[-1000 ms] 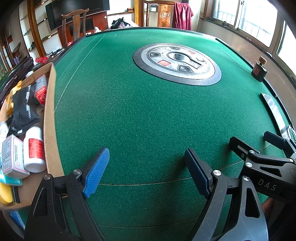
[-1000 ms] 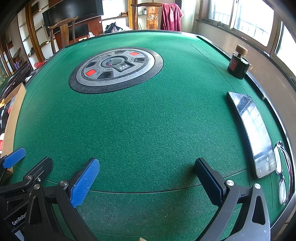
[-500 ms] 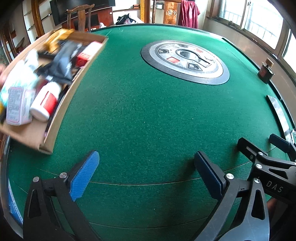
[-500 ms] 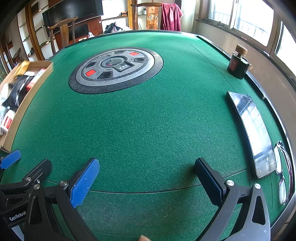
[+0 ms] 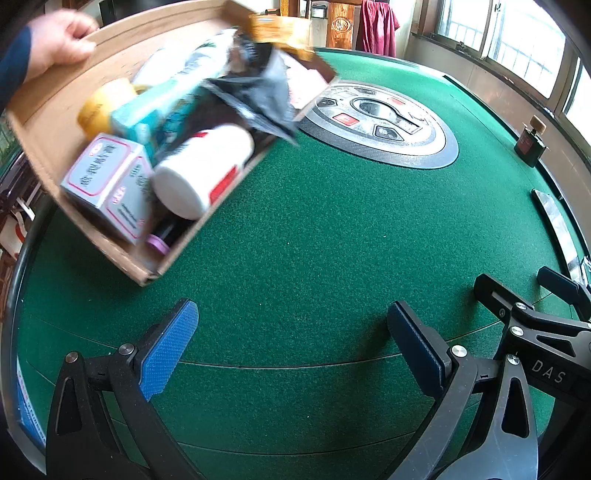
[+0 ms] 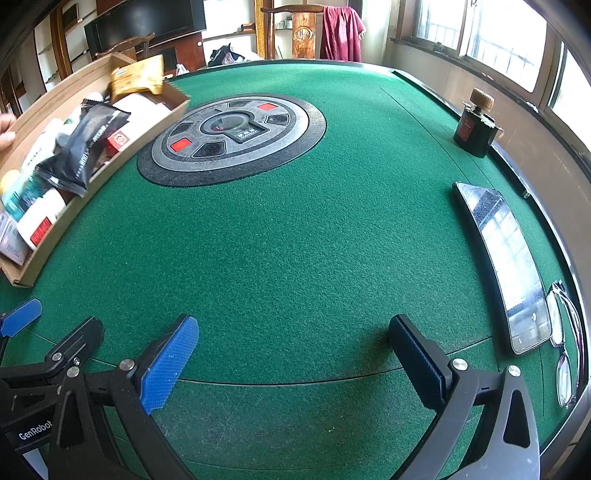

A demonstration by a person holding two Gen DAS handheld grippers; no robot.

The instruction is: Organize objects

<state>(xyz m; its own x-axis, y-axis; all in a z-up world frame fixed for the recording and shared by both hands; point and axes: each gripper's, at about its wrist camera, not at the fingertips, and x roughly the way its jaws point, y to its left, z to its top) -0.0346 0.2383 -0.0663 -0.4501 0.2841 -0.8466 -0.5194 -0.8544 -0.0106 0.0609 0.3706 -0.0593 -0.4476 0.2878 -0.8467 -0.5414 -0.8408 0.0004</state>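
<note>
a lived-in home, most likely a game or sitting room. the tabletop (image 6: 332, 240) is green felt with a round control panel (image 6: 232, 136) set in its middle, the look of an automatic mahjong table. carved wooden chairs (image 6: 303, 33) stand at the far side, one draped with a dark red garment (image 6: 341, 33). a dark television (image 6: 147, 22) sits on a wooden cabinet, open shelves line the left wall, and barred windows (image 6: 498, 37) run along the right. a phone (image 6: 506, 266) and glasses (image 6: 565, 332) lie at the edge.
</note>
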